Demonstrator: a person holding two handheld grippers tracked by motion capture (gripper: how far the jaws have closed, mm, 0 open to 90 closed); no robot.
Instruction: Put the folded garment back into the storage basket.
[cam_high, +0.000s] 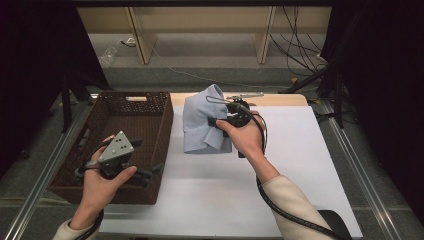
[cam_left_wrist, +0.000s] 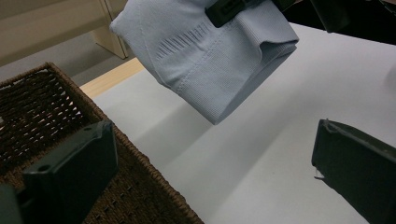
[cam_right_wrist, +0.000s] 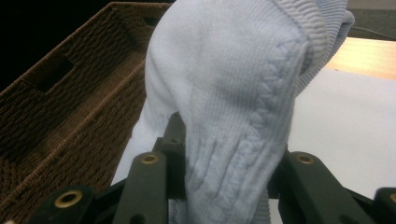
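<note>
A folded light blue knitted garment hangs clear of the white table top, casting a shadow beneath it. My right gripper is shut on it, pinching a bunched fold between the jaws. From the left gripper view the garment hangs ahead with the right gripper's black jaw tip clamped on its top. My left gripper sits over the near right corner of the brown wicker basket, open, with nothing between its jaws.
The wicker basket stands at the table's left side, its inside bare apart from a pale handle at the far wall. A thin metal tool lies on the wooden strip at the table's far edge. Cables and wooden furniture legs lie beyond.
</note>
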